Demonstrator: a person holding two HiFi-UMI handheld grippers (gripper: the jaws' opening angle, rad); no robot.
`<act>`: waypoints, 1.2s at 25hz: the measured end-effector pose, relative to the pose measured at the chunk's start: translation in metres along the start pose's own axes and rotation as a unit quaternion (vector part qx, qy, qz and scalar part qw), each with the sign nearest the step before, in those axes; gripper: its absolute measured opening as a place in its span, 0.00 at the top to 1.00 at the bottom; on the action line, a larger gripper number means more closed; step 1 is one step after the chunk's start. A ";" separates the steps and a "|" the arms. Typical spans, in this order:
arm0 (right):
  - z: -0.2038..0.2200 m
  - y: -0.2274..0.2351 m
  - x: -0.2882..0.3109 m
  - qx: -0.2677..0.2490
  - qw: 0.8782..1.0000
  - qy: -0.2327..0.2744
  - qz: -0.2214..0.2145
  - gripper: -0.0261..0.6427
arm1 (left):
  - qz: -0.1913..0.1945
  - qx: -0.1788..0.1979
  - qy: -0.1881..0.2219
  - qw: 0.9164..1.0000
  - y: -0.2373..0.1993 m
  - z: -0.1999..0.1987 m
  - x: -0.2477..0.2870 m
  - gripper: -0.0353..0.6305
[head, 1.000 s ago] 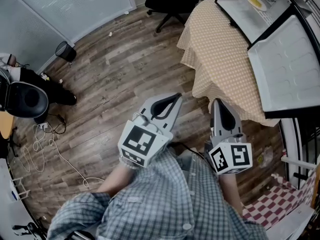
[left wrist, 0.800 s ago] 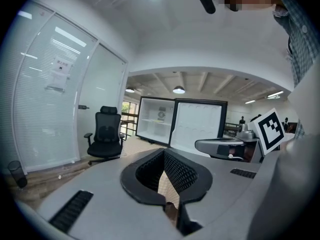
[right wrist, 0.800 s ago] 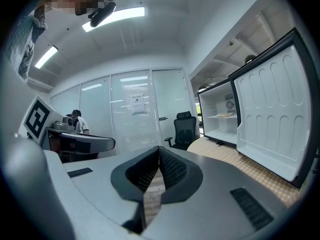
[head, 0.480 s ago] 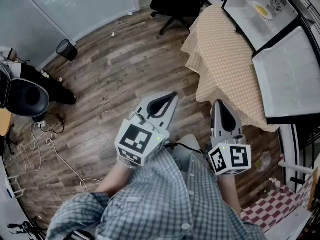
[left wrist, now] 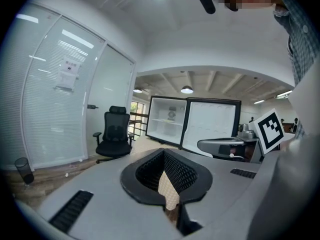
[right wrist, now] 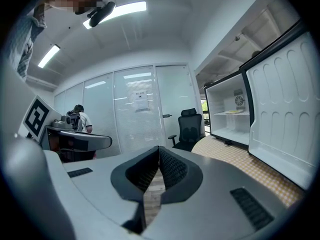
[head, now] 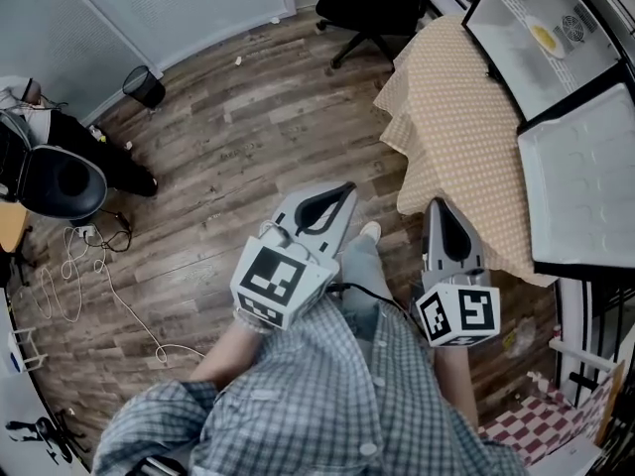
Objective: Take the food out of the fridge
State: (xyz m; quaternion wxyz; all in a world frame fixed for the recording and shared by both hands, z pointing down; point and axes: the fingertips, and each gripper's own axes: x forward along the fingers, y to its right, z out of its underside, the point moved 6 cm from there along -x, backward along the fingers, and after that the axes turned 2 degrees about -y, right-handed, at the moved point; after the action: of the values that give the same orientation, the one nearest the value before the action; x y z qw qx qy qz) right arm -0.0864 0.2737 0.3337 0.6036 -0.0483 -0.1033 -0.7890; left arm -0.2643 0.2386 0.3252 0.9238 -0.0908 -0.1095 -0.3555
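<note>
Tho shelved, food (head: 543, 38) beyond R hand-held gripper (head: 442, 207)

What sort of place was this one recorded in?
Probably an office or lab room: glass partition walls with blinds, a black swivel office chair, and a small open fridge on a cloth-covered table.

Bright, even light from ceiling strip lights (right wrist: 116, 10); soft shadows; strong fisheye bending, dark vignette at edges
</note>
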 end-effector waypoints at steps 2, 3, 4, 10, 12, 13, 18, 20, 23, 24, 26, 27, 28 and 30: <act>-0.004 0.005 0.014 -0.001 1.000 0.000 -0.009 0.95 | -0.006 0.001 -0.001 1.000 -0.008 -0.005 0.010 0.94; -0.006 0.007 0.021 -0.001 1.000 0.000 -0.013 0.95 | -0.009 0.001 -0.001 1.000 -0.012 -0.008 0.015 0.94; -0.009 0.010 0.029 -0.001 1.000 0.001 -0.017 0.95 | -0.012 0.001 -0.001 1.000 -0.016 -0.010 0.020 0.94; -0.023 0.039 0.072 0.001 1.000 -0.002 -0.029 0.95 | -0.019 -0.003 0.000 1.000 -0.038 -0.029 0.064 0.94; -0.028 0.053 0.086 -0.001 0.999 -0.005 -0.031 0.95 | -0.021 -0.003 0.001 1.000 -0.043 -0.036 0.081 0.94; -0.031 0.059 0.093 -0.001 0.999 -0.007 -0.033 0.95 | -0.022 -0.003 0.000 1.000 -0.046 -0.040 0.090 0.94; -0.046 0.092 0.131 -0.001 0.999 -0.012 -0.036 0.94 | -0.028 -0.006 0.003 1.000 -0.065 -0.059 0.131 0.94; -0.051 0.103 0.145 -0.004 0.999 -0.012 -0.037 0.95 | -0.029 -0.009 0.004 1.000 -0.072 -0.065 0.146 0.94; -0.058 0.119 0.162 -0.004 0.999 -0.012 -0.035 0.95 | -0.026 -0.011 0.004 1.000 -0.081 -0.071 0.170 0.94; -0.059 0.126 0.167 -0.004 0.999 -0.012 -0.033 0.95 | -0.024 -0.012 0.004 1.000 -0.083 -0.073 0.179 0.94; -0.062 0.140 0.175 -0.005 1.000 -0.011 -0.028 0.95 | -0.018 -0.012 0.005 1.000 -0.086 -0.077 0.197 0.94; -0.063 0.147 0.179 -0.005 1.000 -0.011 -0.025 0.95 | -0.015 -0.013 0.005 1.000 -0.086 -0.080 0.206 0.94; -0.064 0.154 0.182 -0.005 1.000 -0.011 -0.022 0.95 | -0.011 -0.013 0.006 1.000 -0.086 -0.082 0.215 0.94; -0.066 0.168 0.186 -0.004 1.000 -0.012 -0.014 0.95 | -0.004 -0.010 0.005 1.000 -0.085 -0.085 0.230 0.94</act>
State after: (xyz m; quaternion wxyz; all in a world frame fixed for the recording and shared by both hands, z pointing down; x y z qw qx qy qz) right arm 0.0287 0.0422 0.3246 0.5911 -0.0588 -0.1079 -0.7972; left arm -0.1441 0.0088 0.3124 0.9220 -0.0984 -0.1018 -0.3605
